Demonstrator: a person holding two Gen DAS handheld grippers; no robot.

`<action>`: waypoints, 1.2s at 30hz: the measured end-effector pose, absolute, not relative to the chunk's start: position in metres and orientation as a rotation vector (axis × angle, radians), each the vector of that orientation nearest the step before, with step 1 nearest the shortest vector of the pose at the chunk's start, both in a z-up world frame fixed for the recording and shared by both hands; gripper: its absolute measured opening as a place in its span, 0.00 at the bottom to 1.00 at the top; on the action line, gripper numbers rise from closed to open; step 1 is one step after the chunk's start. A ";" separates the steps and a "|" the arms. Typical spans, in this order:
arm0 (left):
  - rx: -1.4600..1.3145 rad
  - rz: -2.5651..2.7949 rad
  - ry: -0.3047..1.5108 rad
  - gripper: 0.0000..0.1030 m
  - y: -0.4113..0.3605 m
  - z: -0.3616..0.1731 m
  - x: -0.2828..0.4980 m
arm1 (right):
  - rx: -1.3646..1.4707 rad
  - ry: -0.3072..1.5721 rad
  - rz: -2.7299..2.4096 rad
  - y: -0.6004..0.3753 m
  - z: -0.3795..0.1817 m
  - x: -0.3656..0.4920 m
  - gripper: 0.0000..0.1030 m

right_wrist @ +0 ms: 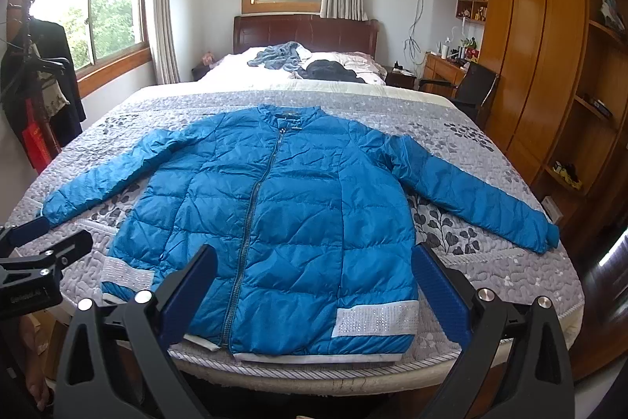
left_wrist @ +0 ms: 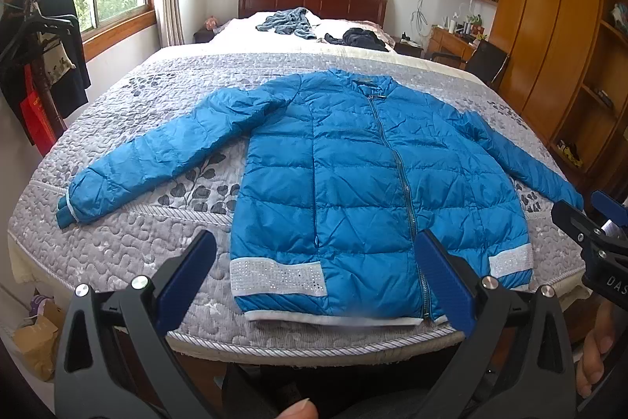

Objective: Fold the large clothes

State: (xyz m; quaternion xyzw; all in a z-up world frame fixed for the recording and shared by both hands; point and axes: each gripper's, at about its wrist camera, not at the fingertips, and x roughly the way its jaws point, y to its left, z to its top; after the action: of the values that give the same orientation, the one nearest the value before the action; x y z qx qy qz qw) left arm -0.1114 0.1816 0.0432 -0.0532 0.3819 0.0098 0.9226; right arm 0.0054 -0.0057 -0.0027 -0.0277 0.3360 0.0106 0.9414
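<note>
lying flat and zipped on the grey quilted bed (left_wrist: pixel 157 246), the blue jacket (left_wrist: pixel 353 183) has both sleeves spread, hem at the near edge; left gripper (left_wrist: pixel 314 277) and right gripper (right_wrist: pixel 314 285) hover above that hem, fingers released, grasping nothing

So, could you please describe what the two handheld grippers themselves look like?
They match. The left gripper and right gripper each have two black, angular plastic fingers lined with textured blue pads, plus round silver bolt heads near the finger bases. In the left view, the right gripper's black body carries partial white lettering. No cables or sleeves show.
</note>
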 end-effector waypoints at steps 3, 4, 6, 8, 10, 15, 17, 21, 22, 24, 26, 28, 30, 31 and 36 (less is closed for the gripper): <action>-0.117 0.023 0.793 0.97 0.183 0.041 -0.106 | -0.053 0.695 0.018 -0.007 -0.007 0.010 0.96; -0.118 0.024 0.794 0.97 0.183 0.040 -0.105 | -0.052 0.700 0.016 -0.007 -0.008 0.012 0.96; -0.118 0.024 0.798 0.97 0.182 0.039 -0.102 | -0.051 0.705 0.011 -0.008 -0.010 0.015 0.96; -0.120 0.023 0.802 0.97 0.182 0.038 -0.099 | -0.046 0.708 0.008 -0.010 -0.011 0.018 0.96; -0.121 0.024 0.809 0.97 0.183 0.036 -0.095 | -0.042 0.715 0.006 -0.011 -0.013 0.021 0.96; -0.120 0.014 0.819 0.97 0.182 0.032 -0.082 | -0.035 0.729 -0.014 -0.019 -0.018 0.033 0.96; -0.108 -0.010 0.818 0.97 0.179 0.028 -0.070 | -0.018 0.729 -0.025 -0.029 -0.019 0.040 0.96; -0.101 -0.092 0.799 0.97 0.173 0.020 -0.042 | 0.152 0.696 0.043 -0.081 -0.027 0.062 0.96; -0.111 -0.133 0.782 0.97 0.172 0.018 -0.033 | 0.281 0.680 0.096 -0.114 -0.035 0.072 0.96; -0.153 -0.226 0.752 0.97 0.172 0.015 -0.015 | 0.427 0.699 0.050 -0.158 -0.046 0.085 0.96; -0.188 -0.311 0.732 0.97 0.173 0.011 0.002 | 0.566 0.707 -0.039 -0.216 -0.062 0.097 0.96; -0.194 -0.337 0.748 0.97 0.171 0.006 0.020 | 0.739 0.694 -0.121 -0.280 -0.081 0.098 0.96; -0.186 -0.343 0.756 0.97 0.167 0.004 0.033 | 0.878 0.661 -0.186 -0.326 -0.096 0.093 0.93; -0.179 -0.340 0.760 0.97 0.165 0.003 0.039 | 0.974 0.630 -0.227 -0.356 -0.108 0.086 0.90; -0.197 -0.352 0.790 0.97 0.163 -0.003 0.063 | 1.278 0.535 -0.326 -0.436 -0.159 0.064 0.70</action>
State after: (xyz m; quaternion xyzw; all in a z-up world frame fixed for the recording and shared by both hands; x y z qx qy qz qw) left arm 0.0627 0.1629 -0.0031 -0.0951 0.3824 -0.1701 0.9032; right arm 0.0637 -0.4356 -0.1594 0.5864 0.2455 -0.1496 0.7573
